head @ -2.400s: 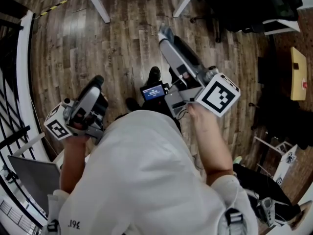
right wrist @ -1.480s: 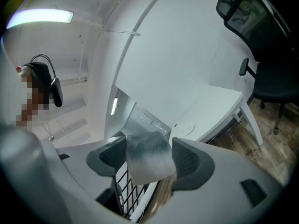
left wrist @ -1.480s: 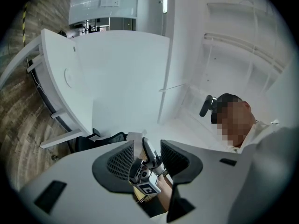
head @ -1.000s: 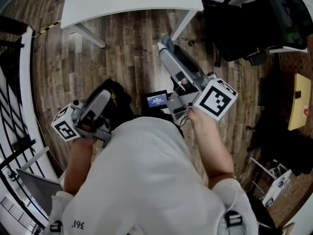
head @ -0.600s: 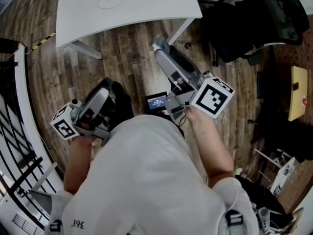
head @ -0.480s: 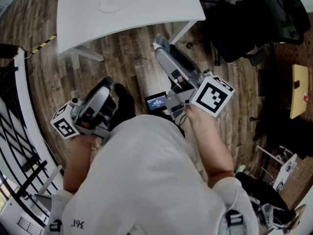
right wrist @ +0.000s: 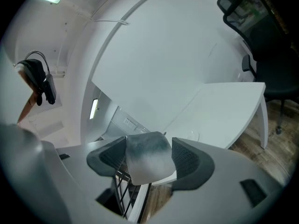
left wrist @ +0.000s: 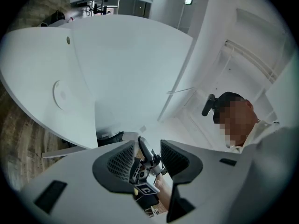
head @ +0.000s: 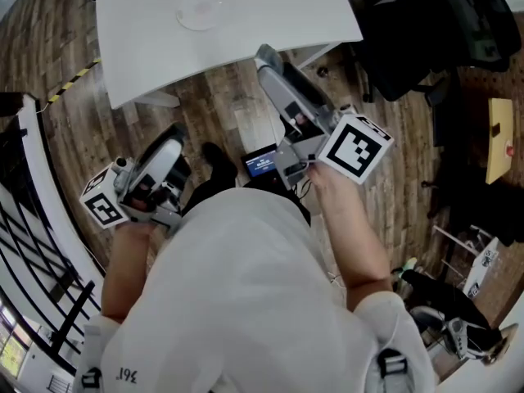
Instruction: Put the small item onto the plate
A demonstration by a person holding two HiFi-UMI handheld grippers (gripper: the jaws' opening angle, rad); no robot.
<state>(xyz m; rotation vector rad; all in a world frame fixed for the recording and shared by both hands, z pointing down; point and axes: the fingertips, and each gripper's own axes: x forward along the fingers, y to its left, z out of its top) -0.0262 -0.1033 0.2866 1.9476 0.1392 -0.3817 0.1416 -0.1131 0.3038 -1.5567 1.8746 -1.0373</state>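
A pale, shallow plate (head: 201, 11) lies on the white table (head: 270, 6) at the top of the head view; the left gripper view shows the plate (left wrist: 60, 94) as a faint ring. My right gripper (head: 268, 56) reaches up to the table's near edge, shut on a small grey-white block (right wrist: 147, 160) that fills the gap between its pads. My left gripper (head: 172, 142) hangs lower left over the wooden floor. Its jaws (left wrist: 147, 146) stand open with nothing between them; only the right gripper shows through the gap.
A black office chair (head: 426, 23) stands right of the table. A black railing (head: 33, 219) runs down the left side. A small lit screen (head: 260, 160) sits at the person's front, and a table leg (head: 155, 101) stands near the left gripper.
The table and plate have come further into the head view and closer. The right gripper's tip now overlaps the table's near edge, still holding the block. The left gripper stays low.
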